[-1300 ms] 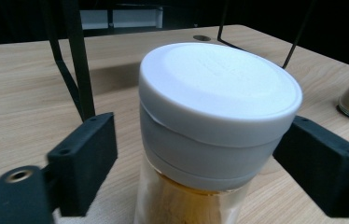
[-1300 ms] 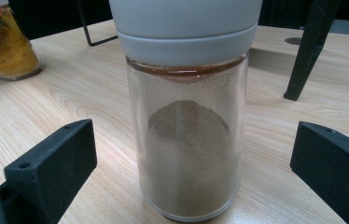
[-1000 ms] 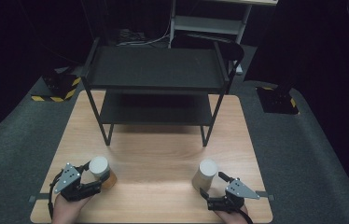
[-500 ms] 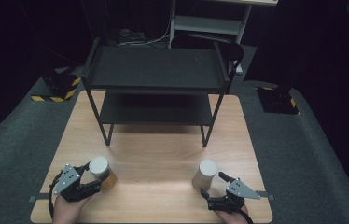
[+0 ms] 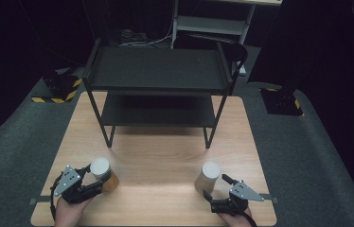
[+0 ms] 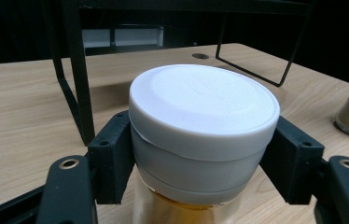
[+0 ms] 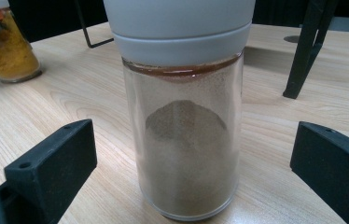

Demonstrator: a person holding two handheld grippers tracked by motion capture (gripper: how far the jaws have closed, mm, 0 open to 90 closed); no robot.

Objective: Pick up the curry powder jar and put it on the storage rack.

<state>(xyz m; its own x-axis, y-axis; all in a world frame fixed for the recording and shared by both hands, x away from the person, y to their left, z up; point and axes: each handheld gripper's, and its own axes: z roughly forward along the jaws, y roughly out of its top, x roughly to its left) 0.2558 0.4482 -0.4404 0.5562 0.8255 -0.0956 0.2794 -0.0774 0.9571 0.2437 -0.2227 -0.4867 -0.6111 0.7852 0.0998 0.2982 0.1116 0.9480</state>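
A glass jar of orange-yellow powder point(image 5: 110, 181) with a white lid point(image 6: 204, 95) stands at the table's front left. My left gripper point(image 5: 93, 178) point(image 6: 205, 154) is shut on it, with one jaw pressed against each side of the lid. A second white-lidded jar, holding brown powder point(image 5: 209, 176) point(image 7: 185, 154), stands upright at the front right. My right gripper point(image 5: 216, 187) point(image 7: 196, 140) is open just behind that jar. Its jaws stand wide on either side without touching the glass.
A black two-tier metal rack point(image 5: 158, 71) stands on the back half of the wooden table point(image 5: 161, 156), its legs point(image 6: 75, 70) close ahead of the left jar. Bare wood lies between the two jars. Dark grey floor surrounds the table.
The right gripper's jaws have spread a little wider beside the brown jar. The left gripper and its jar have stayed nearly in place.
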